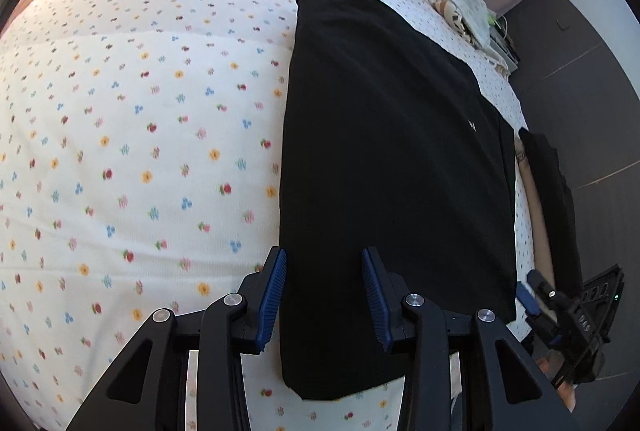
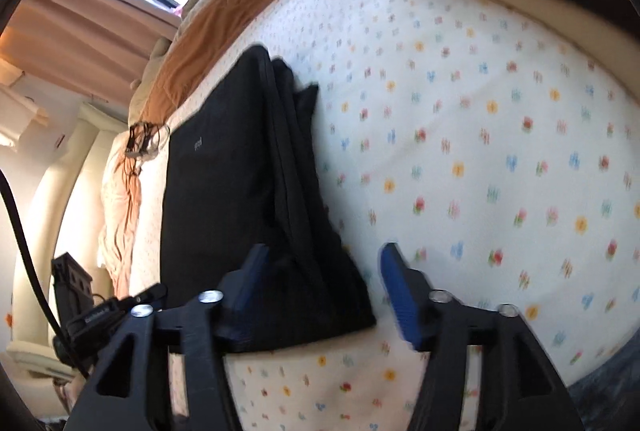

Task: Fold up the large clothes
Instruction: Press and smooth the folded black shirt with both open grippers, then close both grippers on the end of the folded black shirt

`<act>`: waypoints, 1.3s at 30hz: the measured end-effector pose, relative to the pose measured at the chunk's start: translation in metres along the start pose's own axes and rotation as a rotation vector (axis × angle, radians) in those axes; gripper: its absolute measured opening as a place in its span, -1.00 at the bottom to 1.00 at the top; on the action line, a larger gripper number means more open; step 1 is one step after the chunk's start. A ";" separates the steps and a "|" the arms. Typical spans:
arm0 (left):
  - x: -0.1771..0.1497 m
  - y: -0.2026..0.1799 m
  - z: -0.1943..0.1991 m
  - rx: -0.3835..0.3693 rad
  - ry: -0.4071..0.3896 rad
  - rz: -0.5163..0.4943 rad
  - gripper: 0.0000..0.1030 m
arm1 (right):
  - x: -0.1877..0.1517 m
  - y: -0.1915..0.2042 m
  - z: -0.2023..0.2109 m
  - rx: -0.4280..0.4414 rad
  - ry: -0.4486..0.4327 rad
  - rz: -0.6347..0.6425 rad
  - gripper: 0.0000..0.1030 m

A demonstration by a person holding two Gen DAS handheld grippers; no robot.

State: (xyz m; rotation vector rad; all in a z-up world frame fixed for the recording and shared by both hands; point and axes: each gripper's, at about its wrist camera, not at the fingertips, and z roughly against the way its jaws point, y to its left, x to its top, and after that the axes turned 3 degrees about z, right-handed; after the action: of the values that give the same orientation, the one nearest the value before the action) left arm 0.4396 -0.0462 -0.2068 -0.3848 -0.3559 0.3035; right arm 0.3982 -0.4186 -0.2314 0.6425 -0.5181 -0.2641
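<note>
black folded garment (image 1: 392, 167) is lying flat on the bed (image 1: 132, 135), on that white sheet with the little flowers, as a long neat rectangle. going left to right in the left wrist view: bare sheet, then the left gripper (image 1: 324, 295) hovering over the near left edge of the garment, fingers apart, nothing pinched. off at the right edge you can see the right gripper (image 1: 536, 295) too. in the right wrist view the right gripper (image 2: 324, 291) has its fingers spread around the garment's near corner (image 2: 256, 191), layers stacked up there, pads not clamping it.
</note>
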 end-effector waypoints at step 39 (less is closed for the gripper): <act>0.167 -0.011 -0.094 -0.027 -0.005 0.017 0.27 | 0.115 0.033 -0.153 0.193 0.299 0.116 0.38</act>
State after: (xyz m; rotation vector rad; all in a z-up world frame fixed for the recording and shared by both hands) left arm 0.6277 -0.0264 -0.2372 -0.4136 -0.3617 0.3164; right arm 0.5797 -0.3610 -0.2716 0.8206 -0.2927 -0.0063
